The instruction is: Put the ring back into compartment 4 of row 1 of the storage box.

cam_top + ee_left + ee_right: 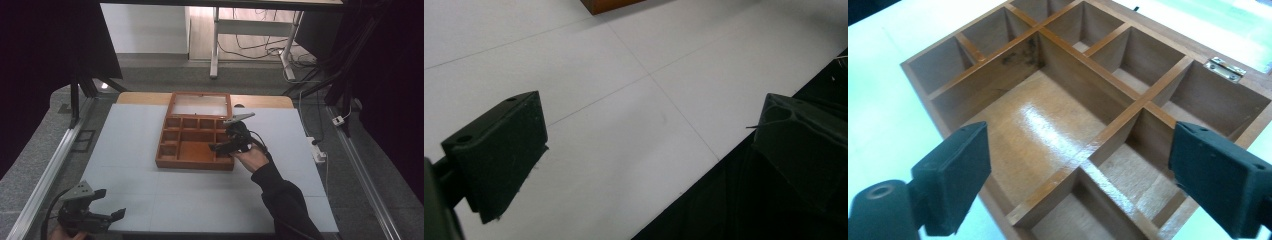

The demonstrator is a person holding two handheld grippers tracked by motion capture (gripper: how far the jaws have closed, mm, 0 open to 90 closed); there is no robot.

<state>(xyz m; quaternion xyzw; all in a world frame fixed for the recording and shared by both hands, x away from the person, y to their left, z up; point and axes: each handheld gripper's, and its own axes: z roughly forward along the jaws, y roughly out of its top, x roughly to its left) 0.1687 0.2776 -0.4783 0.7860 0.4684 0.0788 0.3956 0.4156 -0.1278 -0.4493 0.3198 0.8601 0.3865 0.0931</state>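
A brown wooden box (176,162) with several bare compartments stands at the middle of the white table, its glazed lid (200,105) laid open at the far side. My right gripper (222,141) hovers over the box's right part, held by a hand in a black sleeve. In the right gripper view it (1083,155) is open just above the wooden dividers (1108,135), with nothing between the jaws. A brass hinge (1225,69) shows at the back wall. My left gripper (110,203) is open low over the table's near left corner, and in its own view it (651,115) holds nothing.
The white table top (150,190) spreads wide around the box. Its front edge (684,192) drops to black just under the left gripper. Metal rails (50,165) run along both sides. A power strip (318,150) and cables lie off the right edge.
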